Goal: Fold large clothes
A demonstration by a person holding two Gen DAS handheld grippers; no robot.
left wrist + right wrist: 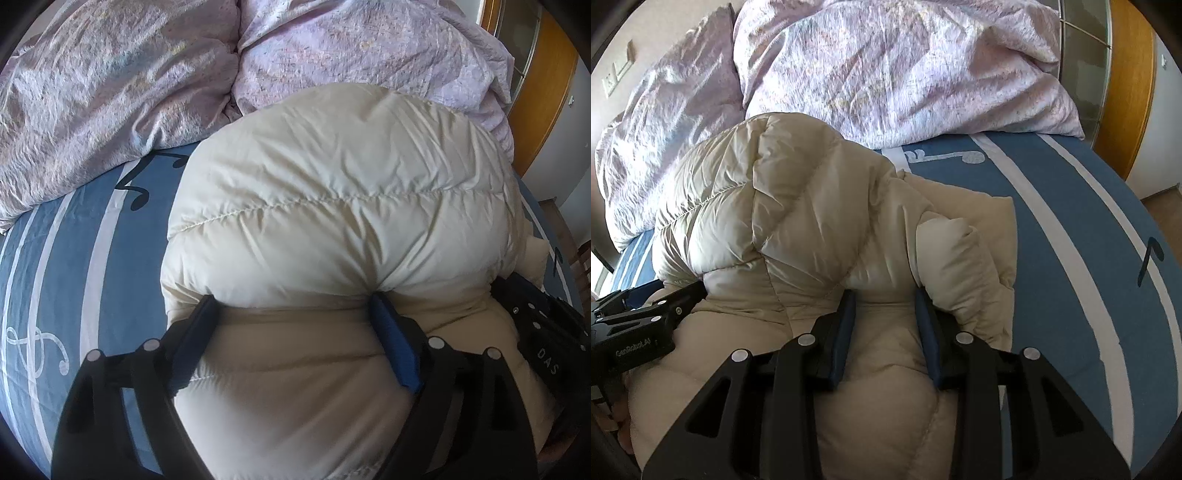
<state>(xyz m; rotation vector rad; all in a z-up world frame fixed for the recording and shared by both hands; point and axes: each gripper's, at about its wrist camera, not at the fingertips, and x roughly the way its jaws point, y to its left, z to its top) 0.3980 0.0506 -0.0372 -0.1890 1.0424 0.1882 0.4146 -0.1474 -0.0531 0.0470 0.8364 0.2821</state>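
Left wrist view first: beyond my claws lies the bed, its blue sheet with white stripes and music-note print (77,236) running out to the left of the left claw, with a crumpled lilac patterned duvet (110,92) heaped at the far side.

On the sheet, directly under and ahead of both claws, sits the task garment, a cream quilted puffer jacket (332,192). It is bunched into a rounded mound, one thickness lying over another, which I judge to be a fold partly made.

My left claw (291,306) stands wide apart, pads planted in the padded fabric at the near foot of the mound. I see fabric between them but no pinch; I judge this a release or a pressing-down to flatten the loft.

My right claw (884,299), seen from its own wrist camera, is narrowed onto a ridge of jacket fabric, just near of a puffed cuff-like roll (945,236). It appears clamped there to keep that edge from springing back.

Risk noted: down filling rebounds, so the fold may open once unheld.
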